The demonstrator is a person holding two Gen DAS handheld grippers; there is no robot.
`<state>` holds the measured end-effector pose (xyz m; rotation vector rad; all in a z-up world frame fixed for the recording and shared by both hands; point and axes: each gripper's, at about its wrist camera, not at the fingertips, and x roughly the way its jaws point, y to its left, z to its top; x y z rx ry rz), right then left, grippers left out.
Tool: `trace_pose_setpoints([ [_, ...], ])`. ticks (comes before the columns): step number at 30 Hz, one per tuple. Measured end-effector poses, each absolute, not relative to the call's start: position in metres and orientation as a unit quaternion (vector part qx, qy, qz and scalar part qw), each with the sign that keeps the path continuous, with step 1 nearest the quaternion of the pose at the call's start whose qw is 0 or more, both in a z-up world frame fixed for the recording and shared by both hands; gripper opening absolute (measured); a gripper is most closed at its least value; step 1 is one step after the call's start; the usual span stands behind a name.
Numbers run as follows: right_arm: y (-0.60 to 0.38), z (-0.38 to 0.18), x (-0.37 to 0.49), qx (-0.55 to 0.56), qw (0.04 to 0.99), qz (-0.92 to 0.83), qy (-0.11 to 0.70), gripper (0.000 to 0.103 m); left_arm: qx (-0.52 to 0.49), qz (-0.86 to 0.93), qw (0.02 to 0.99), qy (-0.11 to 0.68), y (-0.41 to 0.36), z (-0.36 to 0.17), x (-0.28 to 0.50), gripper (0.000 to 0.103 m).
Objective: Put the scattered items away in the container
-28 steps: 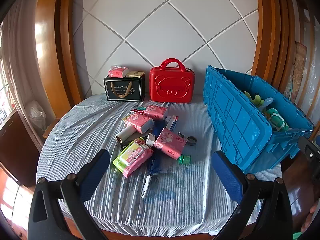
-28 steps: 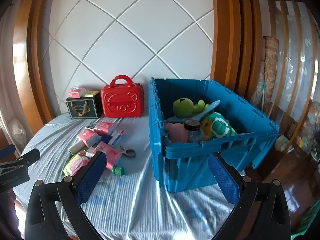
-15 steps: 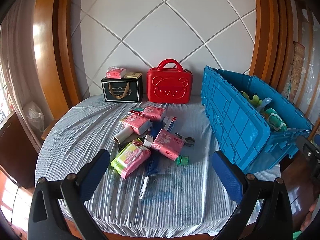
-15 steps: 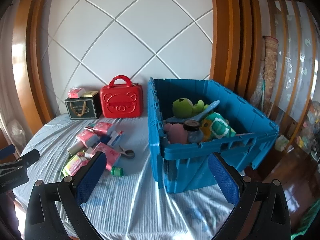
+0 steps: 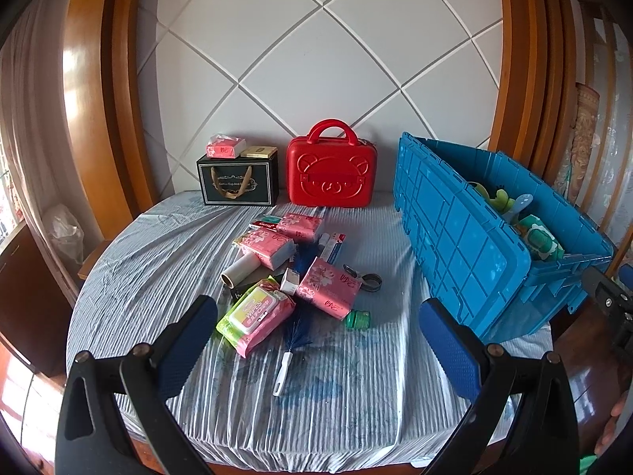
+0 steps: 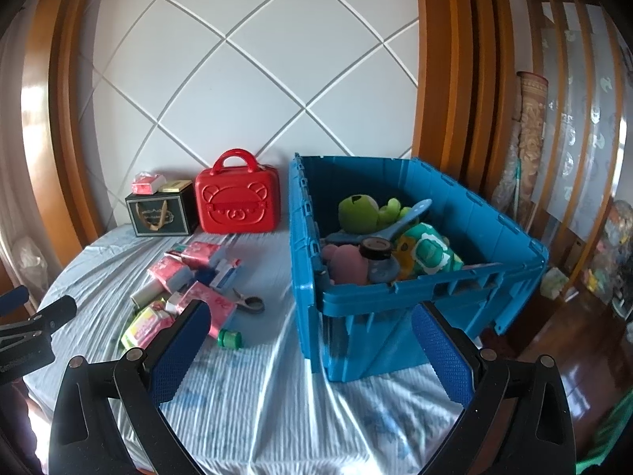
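Lying in a loose heap near the middle of the counter [image 5: 166, 261], the scattered items overlap one another: a green-and-pink wipes pack [image 5: 256, 314] at the near edge of the heap; three pink tissue packs [image 5: 331, 293] with flower prints, one just beside the wipes and two farther back; a pale cardboard roll [image 5: 236, 271] on the heap's left side; a blue-bristled brush [image 5: 290, 346] with a white handle pointing toward the camera; dark-handled scissors [image 5: 366, 279] to the right of the heap; a small green cap [image 5: 357, 320] just in front of them; the blue container [image 5: 463, 245] stands to the right of the heap, lid off, its ribbed wall facing the items, and already holds a green plush toy [image 6: 366, 211], a patterned green pack [image 6: 429, 249], a pink soft thing and a dark jar; a striped pale-blue cloth covers the counter; at the back, against the white diamond-panelled wall, stand a red bear-faced case [image 5: 331, 172] and a black gift box [image 5: 238, 182] with small boxes on top; the left gripper [image 5: 316, 352] hovers above the near edge of the counter, aimed at the heap, its blue-padded fingers spread wide and holding nothing; the right gripper [image 6: 308, 356] hangs before the container's near corner, fingers likewise wide apart and empty.
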<state>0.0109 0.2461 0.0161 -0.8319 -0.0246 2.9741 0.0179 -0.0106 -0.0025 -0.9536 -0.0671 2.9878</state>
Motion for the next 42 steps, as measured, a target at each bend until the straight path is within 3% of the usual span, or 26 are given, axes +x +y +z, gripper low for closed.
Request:
trace_pose_setpoints([
  [13, 0.229, 0.012, 0.014, -0.276, 0.031, 0.960, -0.012, 0.103, -0.300, 0.953, 0.007, -0.030, -0.032, -0.007, 0.020, 0.103],
  [24, 0.183, -0.010, -0.007, -0.303, -0.003, 0.953, 0.003, 0.103, -0.275, 0.961, -0.030, -0.018, -0.123, -0.028, 0.000, 0.103],
  [32, 0.128, -0.058, -0.047, -0.355, -0.049, 0.933, -0.011, 0.103, -0.309, 0.950, -0.030, -0.017, -0.175, -0.077, -0.026, 0.103],
  [42, 0.109, -0.126, -0.141, -0.430, -0.100, 0.896, -0.044, 0.103, -0.387, 0.921, -0.038, -0.039, -0.162, -0.146, -0.094, 0.103],
])
